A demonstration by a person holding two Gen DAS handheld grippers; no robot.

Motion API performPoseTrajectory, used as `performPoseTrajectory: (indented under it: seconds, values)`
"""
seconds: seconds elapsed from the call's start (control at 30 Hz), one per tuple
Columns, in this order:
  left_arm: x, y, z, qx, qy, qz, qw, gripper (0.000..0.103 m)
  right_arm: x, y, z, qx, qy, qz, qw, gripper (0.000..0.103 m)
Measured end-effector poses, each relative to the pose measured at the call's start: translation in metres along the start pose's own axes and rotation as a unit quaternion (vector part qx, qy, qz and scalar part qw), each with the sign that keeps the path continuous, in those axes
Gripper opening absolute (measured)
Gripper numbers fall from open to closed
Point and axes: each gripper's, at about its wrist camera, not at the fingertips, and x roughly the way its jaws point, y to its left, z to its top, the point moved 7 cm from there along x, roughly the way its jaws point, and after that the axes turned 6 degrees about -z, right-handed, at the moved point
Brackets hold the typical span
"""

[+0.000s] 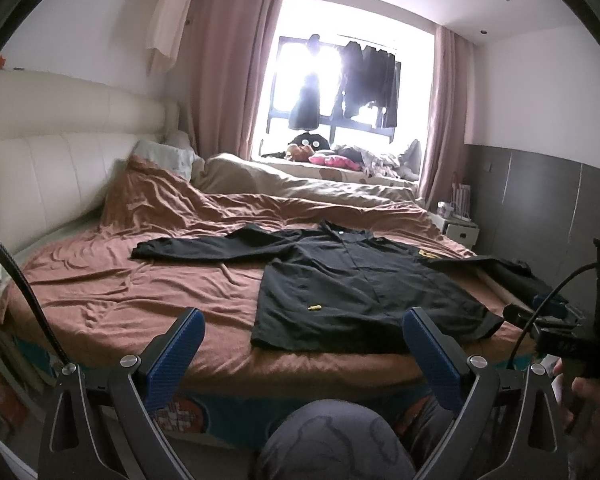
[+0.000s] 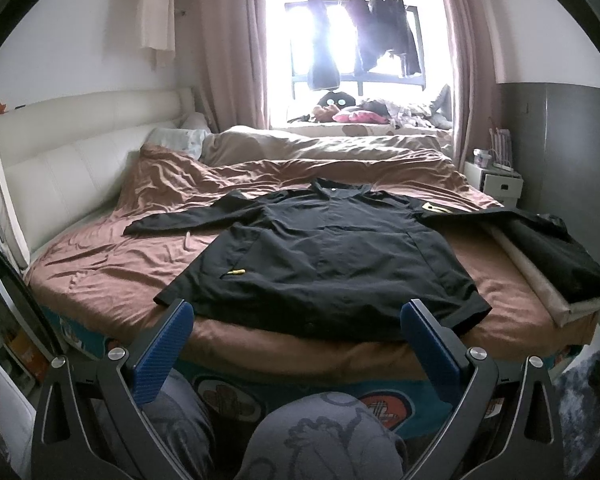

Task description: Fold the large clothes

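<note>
1. On the bed [image 2: 112, 280], near the edge closest to you, the black jacket [image 2: 324, 256] lies spread flat with its front side up and its hem toward you.
2. Both sleeves are laid out to the sides: the left sleeve [image 1: 204, 246] rests on the brown cover, and the right sleeve [image 2: 540, 240] reaches toward the far side, where it lies over a pale folded cloth [image 2: 548, 284].
3. Your left tool [image 1: 302, 354] is released, its jaws wide apart, and it holds nothing; it hangs before the bed edge, apart from the hem.
4. Your right tool [image 2: 296, 346] is also released and empty, just before the hem.
5. As far as the pictures show, the spreading is done, but I see no fold yet.
6. I judge that all the folding is left: sleeves inward, then the body in halves.
7. Your knee [image 2: 324, 436] is below the tools, close to the bed.
</note>
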Motion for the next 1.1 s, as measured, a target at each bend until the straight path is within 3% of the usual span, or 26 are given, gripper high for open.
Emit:
performPoseTrajectory:
  seconds: [1.1]
  values:
    - [-0.011,-0.003,0.010,-0.001,-0.004,-0.005,1.0000,0.100,-0.006,-0.002,-0.002,-0.002,-0.009,-0.004,1.000,0.103]
